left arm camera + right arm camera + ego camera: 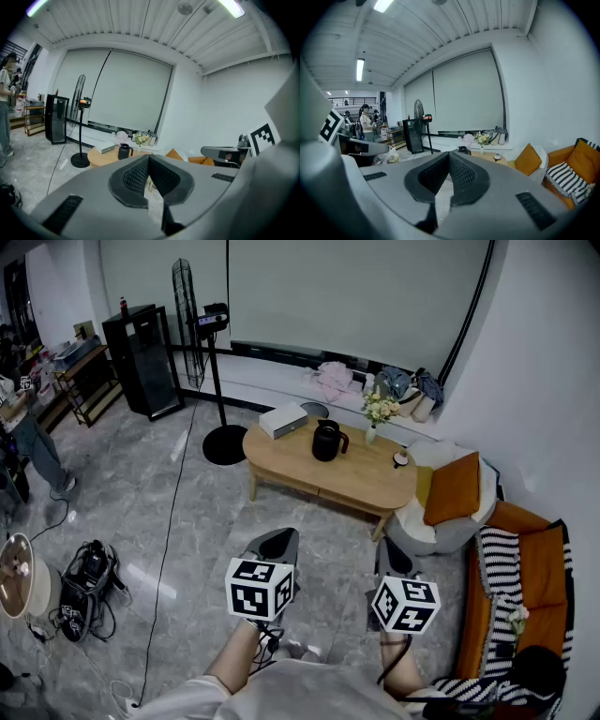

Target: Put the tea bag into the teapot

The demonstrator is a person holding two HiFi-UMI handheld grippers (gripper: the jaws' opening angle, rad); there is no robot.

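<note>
Closest to me, the left gripper (279, 542) and the right gripper (391, 559) hang side by side over the grey floor (178, 512). Each has its jaws pressed together at the tips with nothing between them, as the left gripper view and the right gripper view both show. An orange sofa (548, 563) runs along my right. Ahead, well apart from both grippers, stands the oval wooden desk (361, 482). On it the black teapot (327, 441) sits upright near the middle, with a white box (283, 419) to its left and a vase of flowers (378, 413) to its right. A small round item (400, 458) lies near the desk's right end. I cannot pick out the tea bag at this range.
</note>
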